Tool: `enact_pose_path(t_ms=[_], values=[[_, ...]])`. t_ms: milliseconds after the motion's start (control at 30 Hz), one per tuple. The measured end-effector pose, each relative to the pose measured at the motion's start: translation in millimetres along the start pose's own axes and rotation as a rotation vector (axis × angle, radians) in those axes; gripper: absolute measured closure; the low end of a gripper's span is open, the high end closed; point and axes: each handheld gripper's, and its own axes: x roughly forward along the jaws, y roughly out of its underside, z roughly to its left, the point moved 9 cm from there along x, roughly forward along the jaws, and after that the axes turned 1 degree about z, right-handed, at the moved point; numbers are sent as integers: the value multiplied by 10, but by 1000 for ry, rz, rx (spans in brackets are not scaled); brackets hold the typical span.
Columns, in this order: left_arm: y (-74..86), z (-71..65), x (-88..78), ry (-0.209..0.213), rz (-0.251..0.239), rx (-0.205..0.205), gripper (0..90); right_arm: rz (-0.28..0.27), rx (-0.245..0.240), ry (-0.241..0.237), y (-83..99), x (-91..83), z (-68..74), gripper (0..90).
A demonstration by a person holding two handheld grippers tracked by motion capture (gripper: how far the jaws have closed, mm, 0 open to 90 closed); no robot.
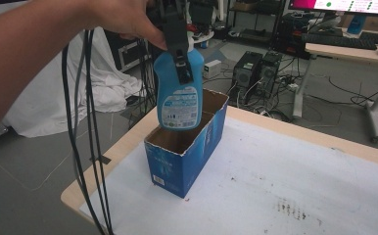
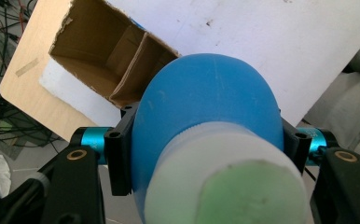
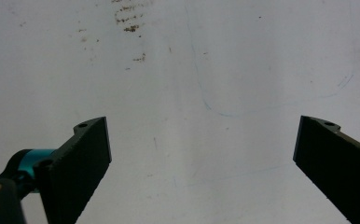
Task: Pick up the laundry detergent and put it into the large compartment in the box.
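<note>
The left gripper is clamped on a blue bottle, hanging upright just over the open blue carton below it. The bottle's label print is too small to read. The right gripper stands wide apart over the white table sheet.

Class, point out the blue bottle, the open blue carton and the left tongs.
blue bottle point(image 1: 178, 100): high view, on its label.
open blue carton point(image 1: 170, 164): high view, on its near front wall.
left tongs point(image 1: 183, 68): high view, on the black jaw across the bottle's shoulder.
</note>
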Motion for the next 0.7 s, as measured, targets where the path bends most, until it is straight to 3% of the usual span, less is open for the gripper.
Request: enact_pose_path(t_ms=[200,700], values=[[56,57,164,4,8,-5,377,1,6,-2,5,3,-7,32],[132,78,867,33,29,21,377,8,5,-3,-16,40,-10,32]])
